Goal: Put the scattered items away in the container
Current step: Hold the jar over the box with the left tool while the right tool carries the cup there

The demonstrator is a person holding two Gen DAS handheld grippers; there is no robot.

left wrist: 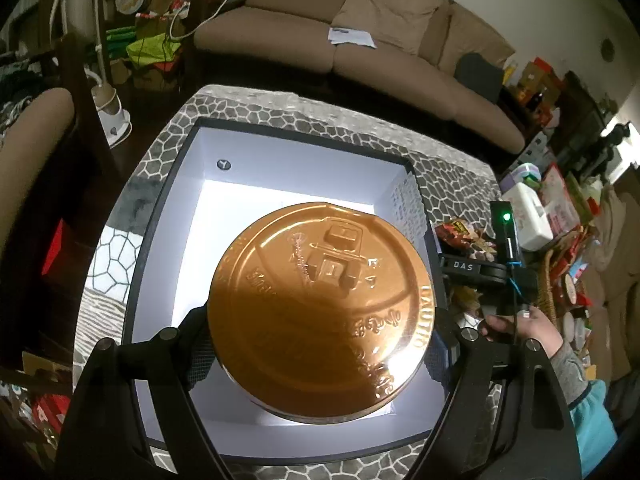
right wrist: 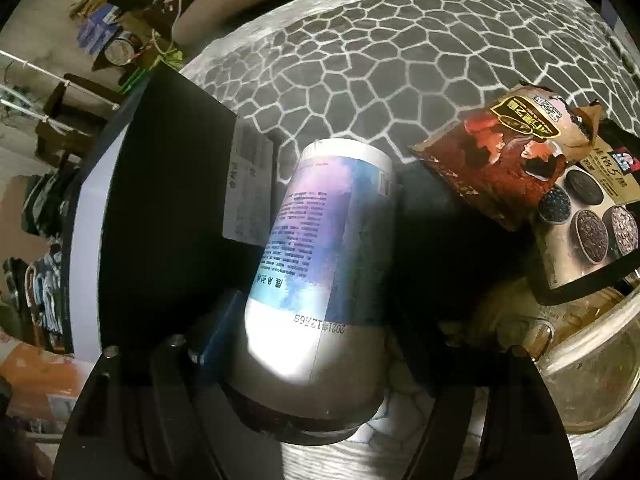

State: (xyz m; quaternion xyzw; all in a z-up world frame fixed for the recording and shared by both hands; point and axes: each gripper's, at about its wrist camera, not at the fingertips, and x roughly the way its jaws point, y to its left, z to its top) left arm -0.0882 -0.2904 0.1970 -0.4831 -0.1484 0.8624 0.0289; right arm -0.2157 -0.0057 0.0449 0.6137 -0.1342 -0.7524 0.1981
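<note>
The left gripper (left wrist: 320, 344) clamps a gold-lidded cup (left wrist: 320, 312) over the open box (left wrist: 288, 152). The right gripper (right wrist: 308, 344) clamps a labelled can (right wrist: 320, 264) beside the box's outer wall; only its view shows snack packets (right wrist: 516, 152) near the table's (right wrist: 400, 60) edge.

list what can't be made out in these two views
- Left wrist view: the round gold plastic lid fills the left gripper, hiding the cup body below and part of the white-lined black box floor.
- Right wrist view: the purple-and-white labelled cylinder hides the right gripper pads; its label print is too small to read; shadow blackens the table beside it.
</note>
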